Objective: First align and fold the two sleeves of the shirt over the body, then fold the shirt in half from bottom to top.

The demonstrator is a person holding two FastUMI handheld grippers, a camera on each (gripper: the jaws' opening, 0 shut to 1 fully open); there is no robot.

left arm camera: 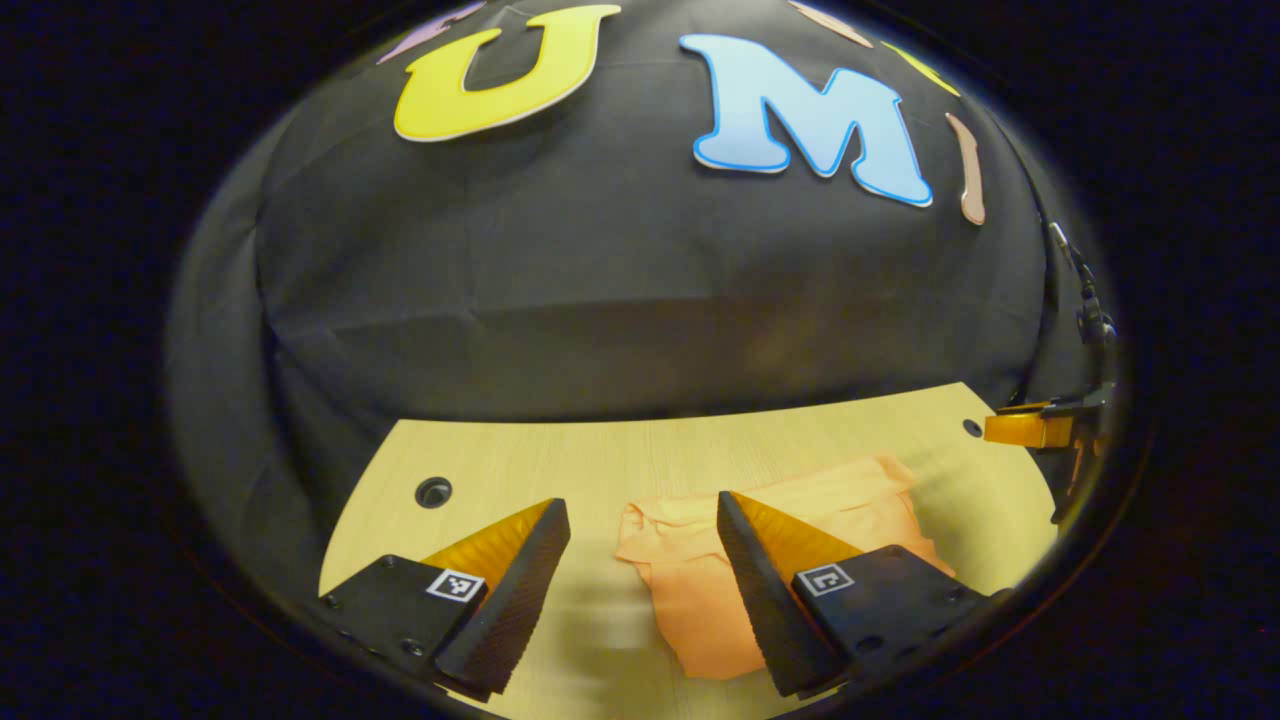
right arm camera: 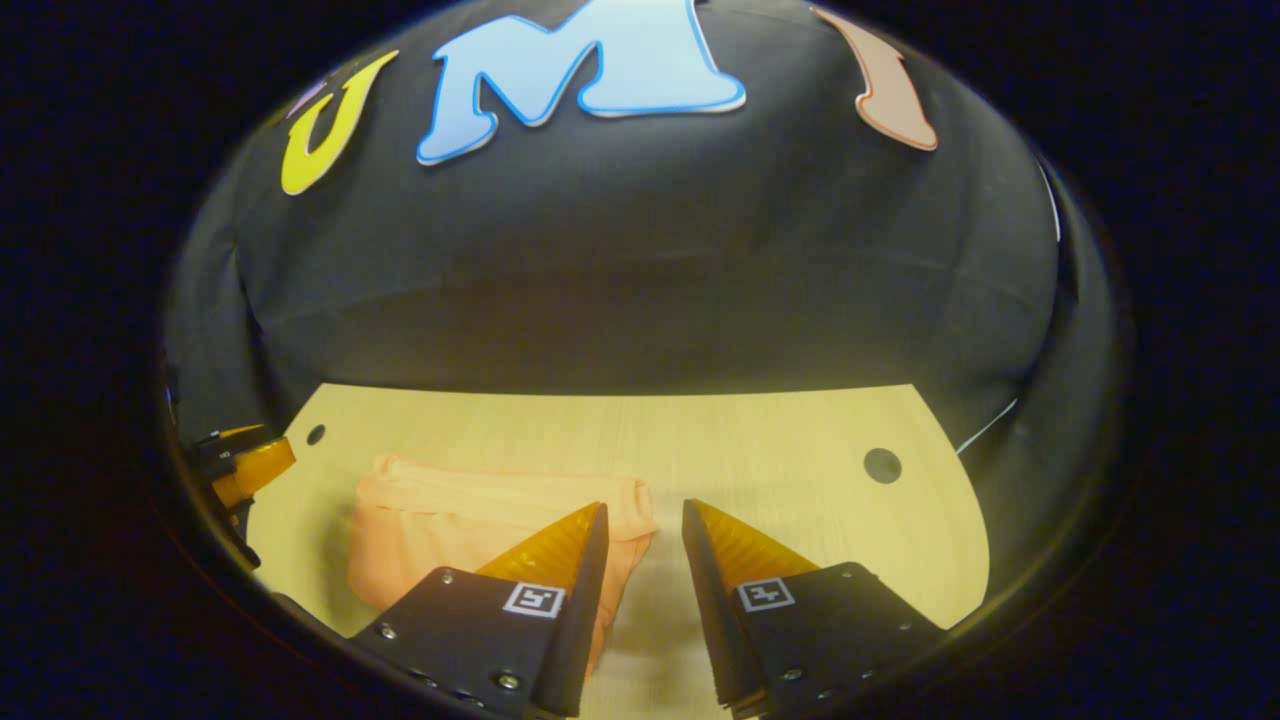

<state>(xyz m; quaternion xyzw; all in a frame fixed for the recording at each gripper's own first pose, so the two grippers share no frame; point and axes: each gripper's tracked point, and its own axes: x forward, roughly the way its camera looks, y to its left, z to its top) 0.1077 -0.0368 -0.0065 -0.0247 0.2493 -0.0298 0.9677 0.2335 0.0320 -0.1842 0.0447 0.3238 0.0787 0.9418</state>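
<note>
Warm, yellowish light falls from above onto the table (left arm camera: 700, 450), leaving its pale wood bright while the black cloth wall (left arm camera: 640, 290) behind stays dim, its folds barely lit. In the left gripper view, motion blur smears the wood grain between the left claw (left arm camera: 640, 530) fingers and softens the edges of the orange shirt (left arm camera: 700, 600). The right gripper view is sharper, with a soft shadow on the table under the right claw (right arm camera: 645, 530). Fisheye distortion bows the table's far edge and bends the wall into a dome; both views darken toward the rim.
</note>
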